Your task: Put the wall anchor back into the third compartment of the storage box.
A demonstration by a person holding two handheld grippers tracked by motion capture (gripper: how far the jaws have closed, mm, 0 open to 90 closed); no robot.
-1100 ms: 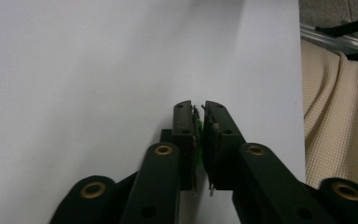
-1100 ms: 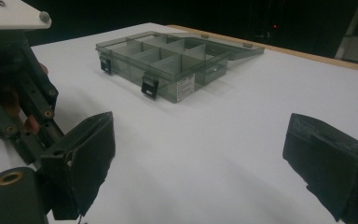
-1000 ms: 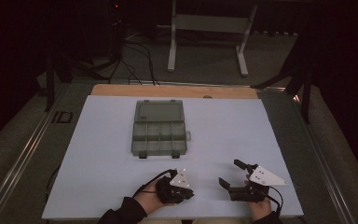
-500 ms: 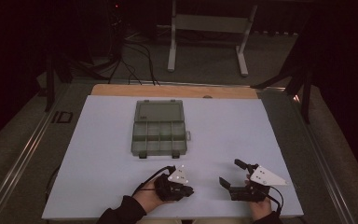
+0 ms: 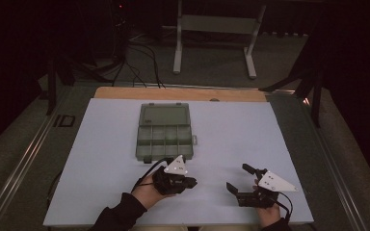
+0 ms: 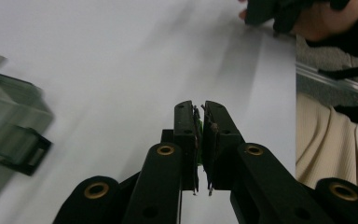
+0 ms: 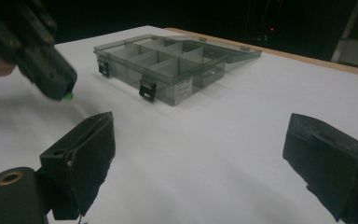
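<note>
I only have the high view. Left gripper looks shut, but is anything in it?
Observer: Yes. The left gripper view shows the left gripper shut on a small green piece, thin, pinched between the pads.
Operator: Is the organizer box open?
Observer: The right gripper view shows the organizer box with its lid laid back flat and two dark latches hanging at the front wall.
Operator: Anything in the compartments?
Observer: From that low angle I cannot tell; the dividers hide the floors.
Operator: Right gripper?
Observer: The right gripper is open, jaws wide apart, nothing between them but bare white table.
</note>
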